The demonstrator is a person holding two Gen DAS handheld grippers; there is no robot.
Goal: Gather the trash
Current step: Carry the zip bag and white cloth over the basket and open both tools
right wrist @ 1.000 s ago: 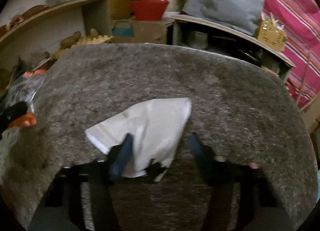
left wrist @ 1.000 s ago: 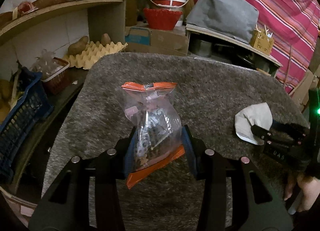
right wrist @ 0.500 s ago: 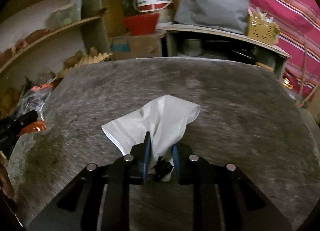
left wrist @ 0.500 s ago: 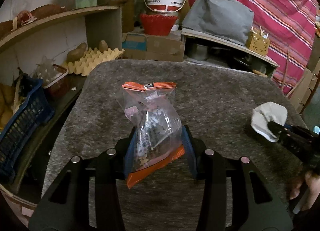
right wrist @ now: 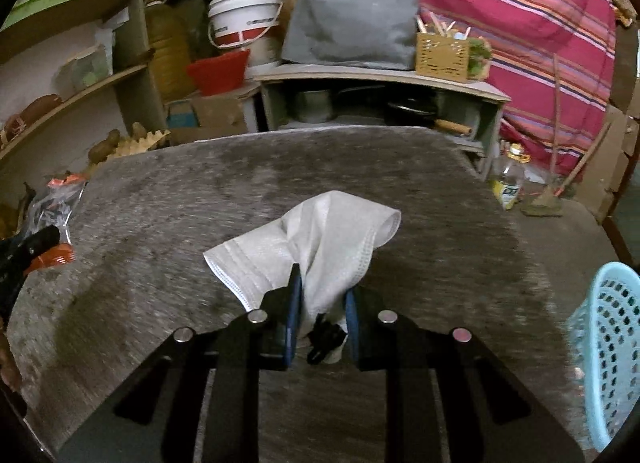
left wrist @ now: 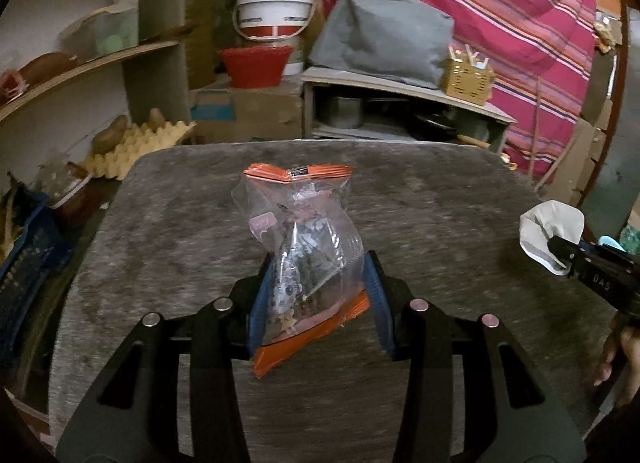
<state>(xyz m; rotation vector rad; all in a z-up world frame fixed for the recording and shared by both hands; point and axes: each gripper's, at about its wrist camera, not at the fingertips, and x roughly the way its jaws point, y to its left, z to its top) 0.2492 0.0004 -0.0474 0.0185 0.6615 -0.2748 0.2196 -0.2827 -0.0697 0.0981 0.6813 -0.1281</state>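
A grey, fuzzy-covered tabletop is filling the middle of both frames, its visible surface lying bare.

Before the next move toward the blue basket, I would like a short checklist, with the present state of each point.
1. Right gripper shut on the white face mask: ok.
2. Left gripper shut on the plastic bag: ok.
3. Mask lifted off the grey table: ok.
4. Bag's orange top sealed: cannot tell.
5. Light blue basket in sight at the right: ok.
6. Basket has room inside: cannot tell, only its wall shows.
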